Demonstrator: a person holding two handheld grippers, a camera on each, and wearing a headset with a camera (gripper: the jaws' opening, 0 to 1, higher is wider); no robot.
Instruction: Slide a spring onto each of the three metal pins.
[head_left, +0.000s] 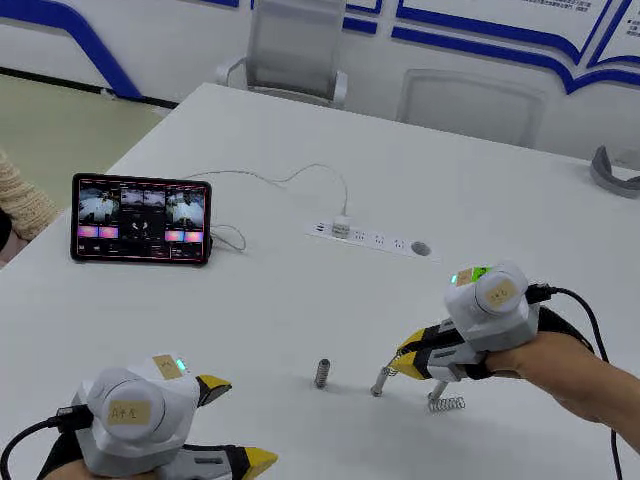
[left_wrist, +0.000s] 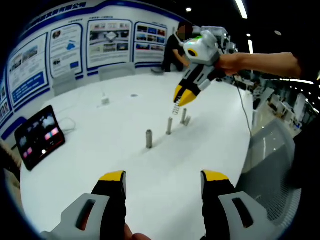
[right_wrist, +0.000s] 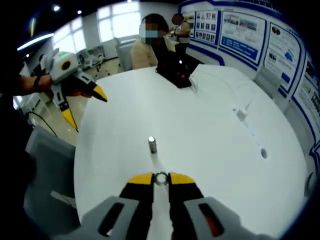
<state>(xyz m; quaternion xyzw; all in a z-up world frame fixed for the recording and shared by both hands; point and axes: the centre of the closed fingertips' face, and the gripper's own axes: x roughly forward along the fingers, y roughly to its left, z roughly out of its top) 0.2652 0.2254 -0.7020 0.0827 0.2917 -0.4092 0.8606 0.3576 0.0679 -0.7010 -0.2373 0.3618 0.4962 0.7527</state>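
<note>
One spring sits pinched in the right hand-held gripper; the left hand-held gripper gapes wide.

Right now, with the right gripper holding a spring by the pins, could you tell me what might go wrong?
1. The right gripper pinches the spring at its very jaw tips, so it may slip or tilt off the middle pin below it.
2. The three pins stand close together; the jaws could knock over the neighbouring pin.
3. A loose spring lies on the table beside that gripper and might get brushed away.
</note>
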